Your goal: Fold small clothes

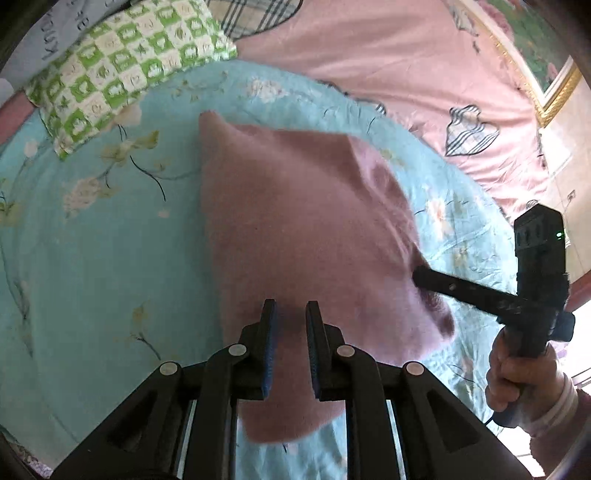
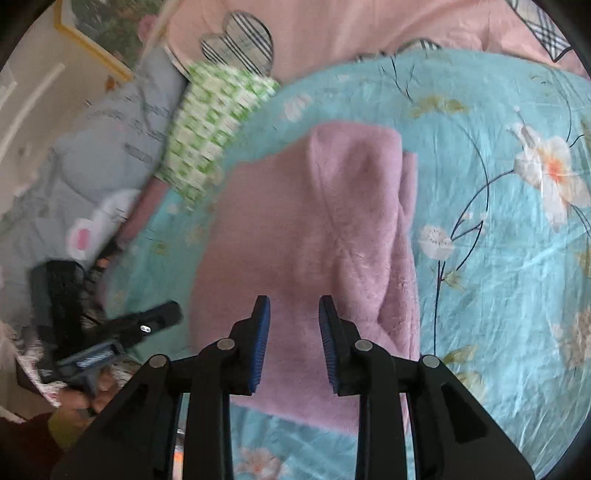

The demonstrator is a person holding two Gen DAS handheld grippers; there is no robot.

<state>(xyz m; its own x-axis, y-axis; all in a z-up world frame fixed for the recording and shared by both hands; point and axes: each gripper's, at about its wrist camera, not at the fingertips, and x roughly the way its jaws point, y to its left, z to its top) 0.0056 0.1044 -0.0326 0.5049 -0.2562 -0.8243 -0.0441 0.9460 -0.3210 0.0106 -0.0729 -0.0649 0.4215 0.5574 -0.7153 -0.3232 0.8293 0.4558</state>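
Pink fleece garment (image 1: 303, 221) laid folded on blue floral quilt (image 1: 110, 240). Left gripper (image 1: 291, 314) fingers narrowly parted, nothing held. Right gripper (image 2: 294, 310) fingers narrowly parted, empty above garment.

On the pale grey-blue cloth (image 1: 55, 33) at the top left of my left view I see dark printed letters, but only bits like "K" and "B" come through. In my right view the same print is blurred past reading.

Turquoise floral quilt (image 1: 103, 236) spread over a pink bedsheet (image 1: 388, 62) printed with plaid hearts. Green-and-white checked cloth (image 1: 122, 74) at the quilt's far edge, beside a grey printed garment (image 2: 107, 147). Gold-framed picture (image 1: 543, 62) on the wall.
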